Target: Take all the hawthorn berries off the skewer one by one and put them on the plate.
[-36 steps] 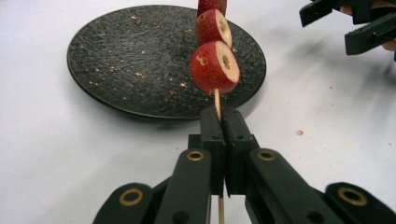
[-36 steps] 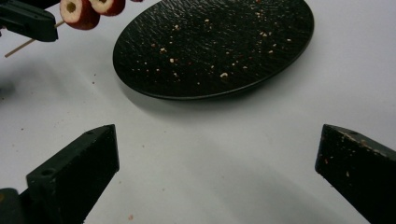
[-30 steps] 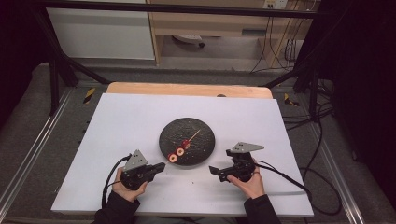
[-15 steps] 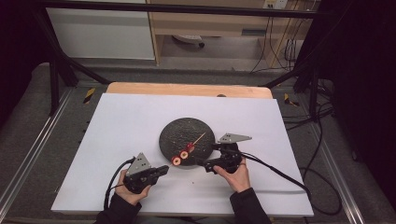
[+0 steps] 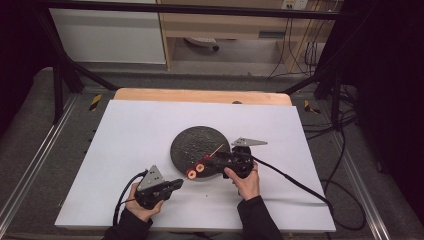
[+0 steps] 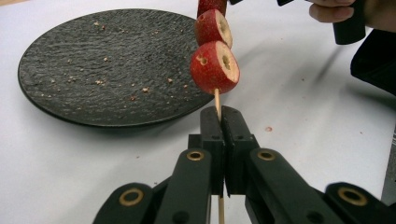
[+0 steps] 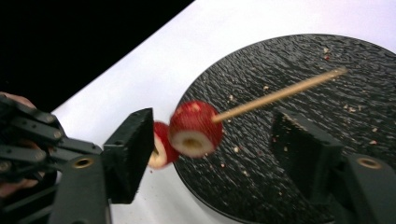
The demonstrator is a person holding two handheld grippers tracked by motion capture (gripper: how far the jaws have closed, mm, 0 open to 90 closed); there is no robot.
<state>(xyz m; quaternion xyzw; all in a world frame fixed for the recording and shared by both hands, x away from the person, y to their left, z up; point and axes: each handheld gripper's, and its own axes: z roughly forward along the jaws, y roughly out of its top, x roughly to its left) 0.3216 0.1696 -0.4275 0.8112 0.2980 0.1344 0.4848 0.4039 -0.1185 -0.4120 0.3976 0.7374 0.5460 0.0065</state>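
The left gripper [image 6: 219,122] has its jaws fully closed on the near end of a thin wooden skewer [image 6: 217,100], holding it out over the near edge of the black plate [image 5: 192,142] in the middle of the white bench [image 5: 130,130]. Two red hawthorn slices [image 7: 194,127] sit threaded on the stick, and its bare pointed end reaches on over the plate. The right gripper [image 7: 219,149] has its jaws about half open on either side of the farther slice, and they have just been closing; neither pad presses the fruit yet.

The risk, as I judge it, is the squeeze: the slices are soft, cored rings with pale flesh and crumbs already scattered on the plate, so a hard pinch could split one or tear it off the stick. A sideways pull could also bend or snap the skewer, or drag it out of the left grip
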